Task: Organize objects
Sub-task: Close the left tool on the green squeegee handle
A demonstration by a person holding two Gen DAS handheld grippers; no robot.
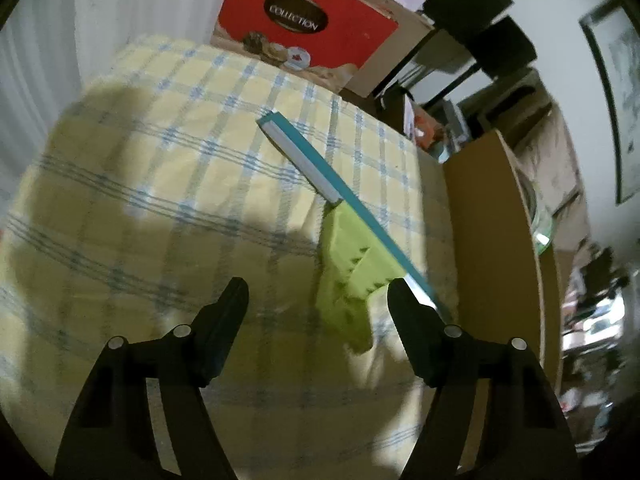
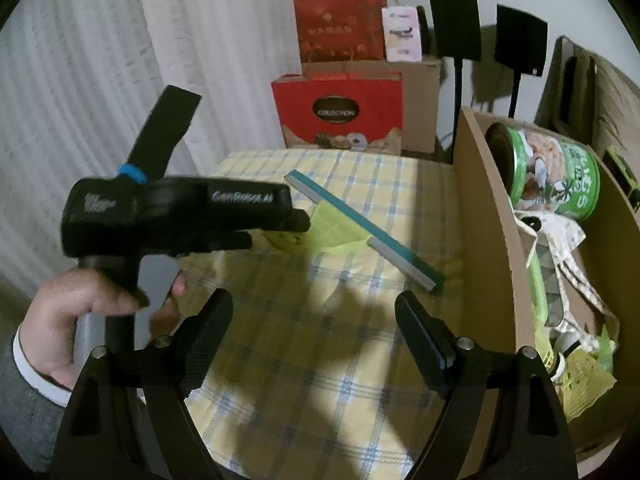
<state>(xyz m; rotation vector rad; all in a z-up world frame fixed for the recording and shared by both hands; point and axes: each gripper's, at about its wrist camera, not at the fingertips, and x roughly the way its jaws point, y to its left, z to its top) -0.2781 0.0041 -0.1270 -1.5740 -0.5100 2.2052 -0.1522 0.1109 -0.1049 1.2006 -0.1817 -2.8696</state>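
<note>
A squeegee lies on the yellow and blue checked cloth [image 1: 160, 184], with a lime green handle [image 1: 348, 264] and a long teal blade [image 1: 320, 160]. My left gripper [image 1: 318, 290] is open just above the handle. The handle shows between its fingers, nearer the right one, and the pads do not press on it. From the right wrist I see the left gripper [image 2: 280, 232] sideways, held by a hand [image 2: 80, 312], its tips over the green handle [image 2: 332, 228] beside the blade [image 2: 360, 228]. My right gripper [image 2: 314, 300] is open over bare cloth [image 2: 300, 360], nearer than the squeegee.
A cardboard box [image 2: 492, 216] stands against the cloth's right edge and holds a green tin [image 2: 556, 176] and crumpled packaging. A red "Collection" box [image 2: 340, 112] and bags stand at the back, black speakers [image 2: 456, 24] beside them. A white curtain [image 2: 100, 80] hangs on the left.
</note>
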